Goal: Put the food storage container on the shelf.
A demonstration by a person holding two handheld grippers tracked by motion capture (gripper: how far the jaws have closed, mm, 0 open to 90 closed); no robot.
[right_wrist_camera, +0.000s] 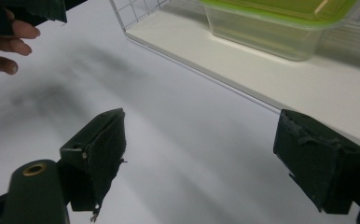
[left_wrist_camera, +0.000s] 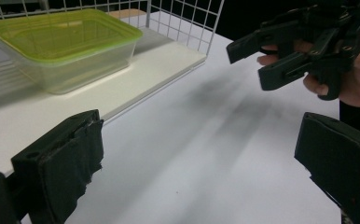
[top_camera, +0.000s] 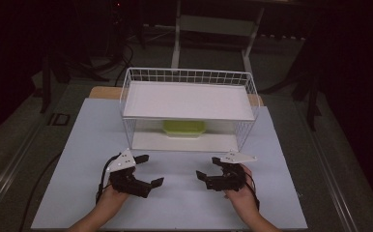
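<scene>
A white table (top_camera: 78, 145) carries a white wire rack (top_camera: 189, 77) at its far middle, built as two tiers: an upper white shelf (top_camera: 184, 99) and a lower white shelf (top_camera: 150, 141) resting on the tabletop. On the lower shelf, toward its far side and roughly centred, sits a clear plastic container with a green lid (top_camera: 184, 128); the lid is on and the container stands upright. In the left gripper view the same container (left_wrist_camera: 66, 46) lies at the upper left, set on the shelf board and backed by the wire grid (left_wrist_camera: 187, 18) of the rack. In the right gripper view the container (right_wrist_camera: 276, 23) appears at the upper right, again on the shelf board (right_wrist_camera: 308, 88). At the near side of the table, the left gripper (top_camera: 148, 170) is held in the person's left hand (top_camera: 108, 195), and the right gripper (top_camera: 208, 166) is held in the right hand (top_camera: 240, 193); the two grippers point inward toward each other and stand apart, both well short of the rack. The left gripper (left_wrist_camera: 197, 154) has its padded jaws spread wide with bare tabletop between them, grasping nothing. The right gripper (right_wrist_camera: 199, 154) likewise has its jaws released and wide apart, empty, over the table surface. The right gripper (left_wrist_camera: 257, 58) also shows in the left gripper view at the upper right, jaws parted, with fingers (left_wrist_camera: 269, 59) of the holding hand wrapped around its body.
</scene>
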